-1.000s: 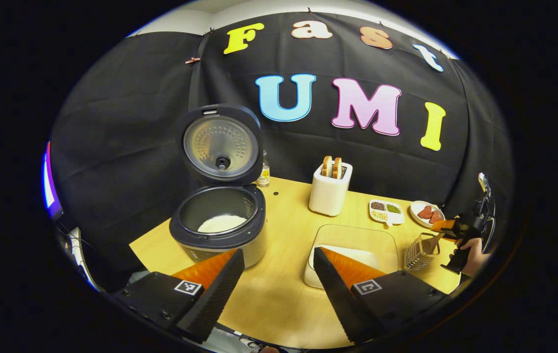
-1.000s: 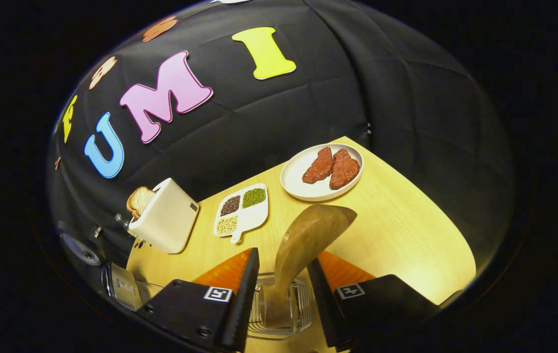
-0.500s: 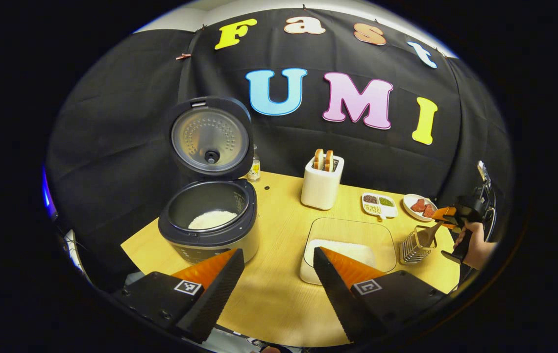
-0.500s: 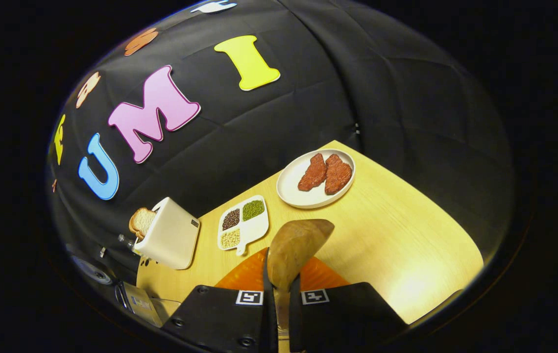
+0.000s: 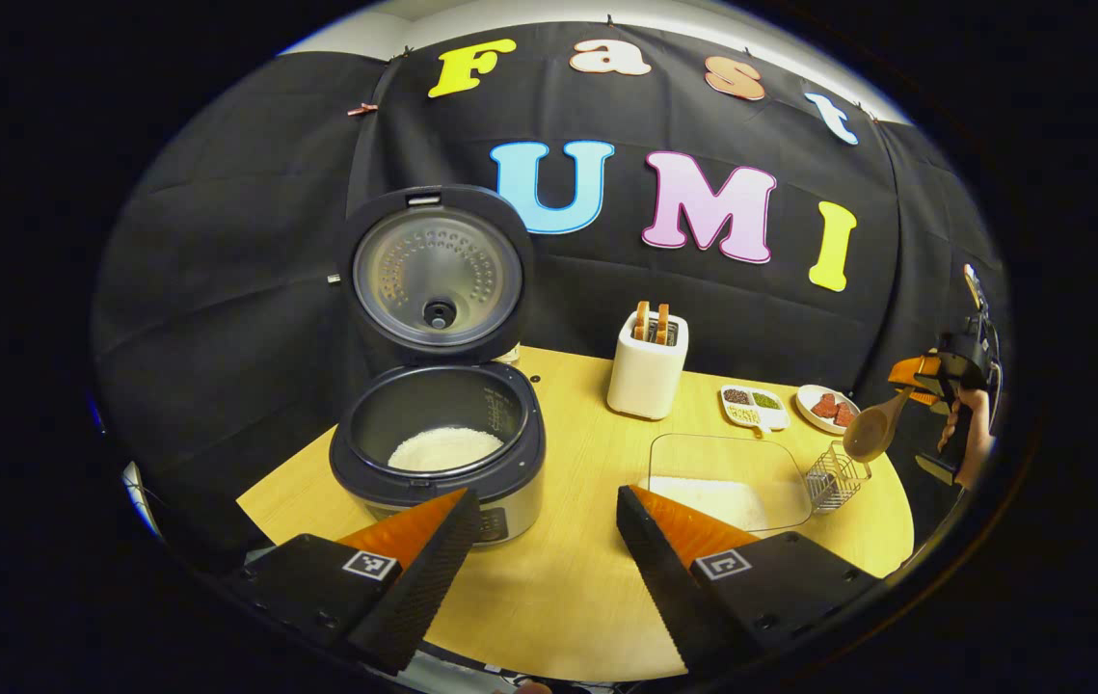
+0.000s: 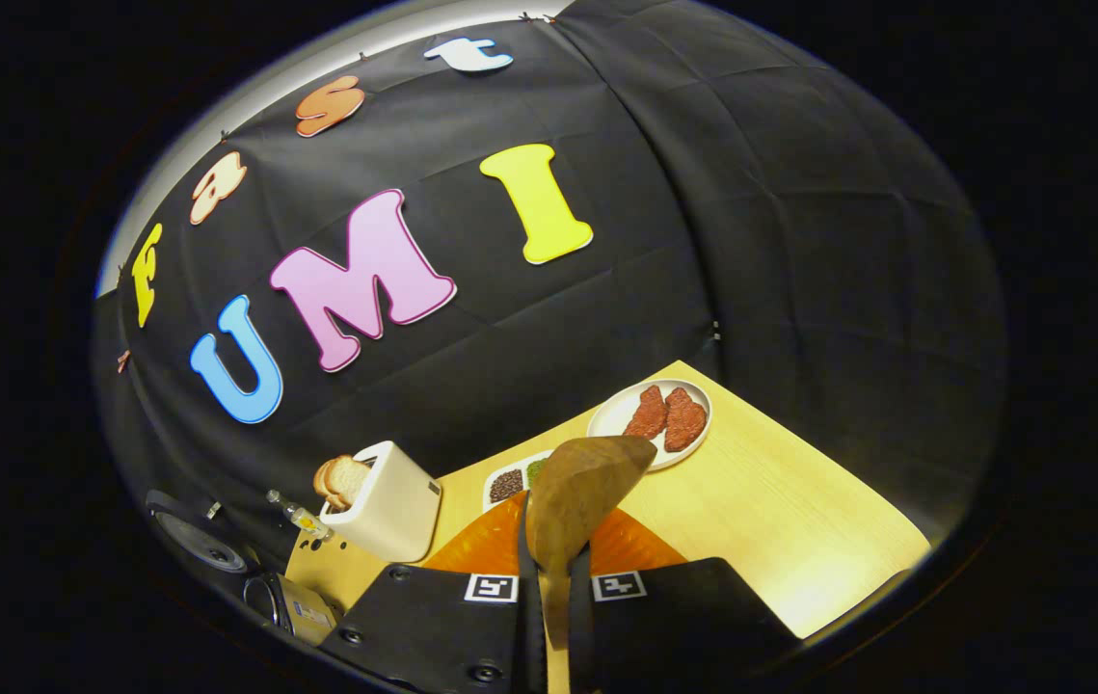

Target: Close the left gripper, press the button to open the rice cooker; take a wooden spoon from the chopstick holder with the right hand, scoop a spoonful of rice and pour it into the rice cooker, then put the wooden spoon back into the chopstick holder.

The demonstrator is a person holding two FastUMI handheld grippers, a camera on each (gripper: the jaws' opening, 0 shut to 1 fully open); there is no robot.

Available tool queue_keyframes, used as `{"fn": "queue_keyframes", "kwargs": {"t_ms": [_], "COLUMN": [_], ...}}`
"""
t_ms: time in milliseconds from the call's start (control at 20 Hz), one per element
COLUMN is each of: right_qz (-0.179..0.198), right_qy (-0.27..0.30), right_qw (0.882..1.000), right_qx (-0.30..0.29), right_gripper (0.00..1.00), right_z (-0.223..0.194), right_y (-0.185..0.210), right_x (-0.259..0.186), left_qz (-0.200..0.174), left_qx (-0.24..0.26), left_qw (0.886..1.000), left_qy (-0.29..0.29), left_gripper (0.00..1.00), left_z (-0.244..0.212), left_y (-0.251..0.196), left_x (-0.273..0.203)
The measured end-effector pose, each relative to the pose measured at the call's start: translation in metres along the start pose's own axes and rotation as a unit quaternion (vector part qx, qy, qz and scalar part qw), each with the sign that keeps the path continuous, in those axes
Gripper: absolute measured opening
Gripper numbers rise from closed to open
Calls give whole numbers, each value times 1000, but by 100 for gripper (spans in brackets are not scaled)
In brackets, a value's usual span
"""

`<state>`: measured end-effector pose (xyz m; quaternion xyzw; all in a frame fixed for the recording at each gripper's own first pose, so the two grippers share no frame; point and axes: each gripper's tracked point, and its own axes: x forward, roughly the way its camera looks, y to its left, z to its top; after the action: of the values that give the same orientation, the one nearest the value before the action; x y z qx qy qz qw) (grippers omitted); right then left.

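The rice cooker (image 5: 438,472) stands open on the left of the table with its lid (image 5: 438,275) upright and white rice (image 5: 445,448) in the pot. My left gripper (image 5: 544,549) is open low in front of it, holding nothing. At the far right my right gripper (image 5: 924,371) holds the wooden spoon (image 5: 871,429) in the air above the wire chopstick holder (image 5: 836,475). In the right gripper view my right gripper (image 6: 553,578) is shut on the spoon's handle, and the spoon's bowl (image 6: 582,482) points away from it.
A glass dish of rice (image 5: 727,477) lies between the cooker and the holder. Behind stand a white toaster (image 5: 647,376) with bread, a divided dish of beans (image 5: 751,405) and a plate of meat (image 6: 650,424). A hand (image 5: 968,439) grips the right gripper.
My right gripper closed on the spoon in the holder and lifted it clear, upward. My left gripper stayed open and barely shifted.
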<state>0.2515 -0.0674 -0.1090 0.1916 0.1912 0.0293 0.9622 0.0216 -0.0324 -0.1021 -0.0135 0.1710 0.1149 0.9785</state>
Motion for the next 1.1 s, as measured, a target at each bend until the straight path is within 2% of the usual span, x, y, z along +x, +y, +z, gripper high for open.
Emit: {"fn": "queue_keyframes", "kwargs": {"t_ms": [100,300,600,800,1100], "right_qz": [8,48,84,78,58], "right_qy": [2,-3,20,45,22], "right_qw": [1000,999,995,990,982], "right_qx": [-7,-11,-57,-109,-181], "right_gripper": [13,13,13,13,13], "right_z": [-5,-11,-66,-115,-152], "right_y": [20,75,137,148,149], "right_x": [-11,-29,-34,-25,-2], "left_qz": [2,-5,-14,-23,-45], "left_qx": [7,0,-4,8,15], "left_qw": [1000,1000,1000,1000,998], "left_qy": [5,-6,-6,-5,30], "left_gripper": [96,96,96,96,96], "left_z": [-3,4,4,0,-31], "left_y": [19,47,80,96,104], "left_x": [0,-1,4,13,22]}}
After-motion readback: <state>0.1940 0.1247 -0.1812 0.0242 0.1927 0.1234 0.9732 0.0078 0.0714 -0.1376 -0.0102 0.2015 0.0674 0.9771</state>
